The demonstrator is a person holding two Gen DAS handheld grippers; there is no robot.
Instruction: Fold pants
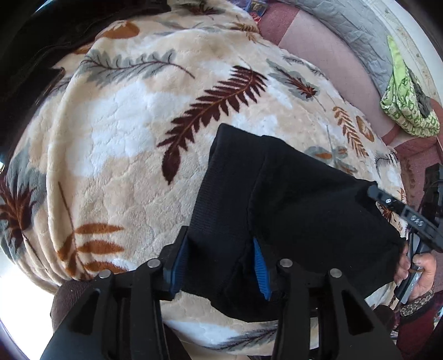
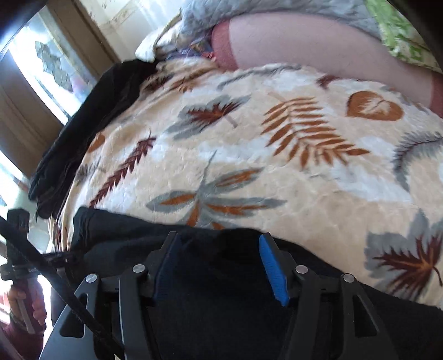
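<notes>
The black pants point(image 1: 290, 205) lie folded on a cream leaf-patterned blanket point(image 1: 124, 133), with the ribbed waistband toward the left. My left gripper point(image 1: 218, 260) is open, its blue pads point(image 1: 260, 265) straddling the near edge of the pants. My right gripper shows at the right edge of the left wrist view point(image 1: 404, 216), at the pants' right side. In the right wrist view my right gripper point(image 2: 221, 265) is open with blue pads point(image 2: 272, 271) over the black pants point(image 2: 210, 282), which fill the lower frame.
A dark garment point(image 2: 83, 127) lies along the blanket's far left edge. A pink pillow point(image 1: 318, 47), grey quilt point(image 1: 354, 25) and green patterned cloth point(image 1: 404, 102) sit beyond the blanket. A window point(image 2: 47, 63) is at the left.
</notes>
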